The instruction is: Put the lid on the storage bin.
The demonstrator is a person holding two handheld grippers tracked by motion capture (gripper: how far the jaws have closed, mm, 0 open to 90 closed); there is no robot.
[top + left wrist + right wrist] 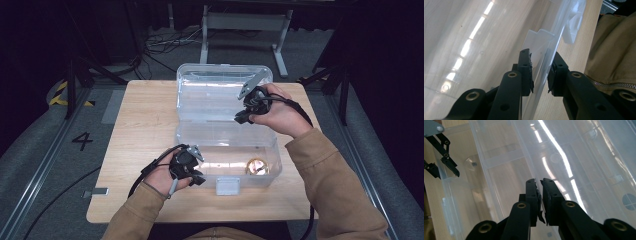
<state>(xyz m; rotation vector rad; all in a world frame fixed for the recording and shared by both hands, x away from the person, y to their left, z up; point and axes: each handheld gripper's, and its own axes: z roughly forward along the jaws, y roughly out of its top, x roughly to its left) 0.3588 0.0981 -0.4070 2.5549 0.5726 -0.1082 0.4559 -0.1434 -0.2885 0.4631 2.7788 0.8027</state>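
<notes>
My left gripper (192, 172) stands at the near left corner of the box (227, 145), and its jaws straddle the front wall there: in the left gripper view one jaw is inside the box and the other is outside. The wall passes through the gap between the pads, but a little space shows on each side, so I cannot tell if they really press on it. My right gripper (541, 195) has its jaws almost together, with only a thin slit between the pads, and I see nothing held between them. In the high view this gripper (245, 107) is over the open lid (210, 92), at the lid's right part, and it points down toward the clear plastic. The box is transparent and it lies open in the middle of the table (140, 125), with the lid folded back to the far side. Inside the box, near the front right corner, there is a small shiny gold ball (257, 166). A white latch (227, 186) sits on the middle of the front wall, just beside my left gripper. Both sleeves (327, 165) are tan.
</notes>
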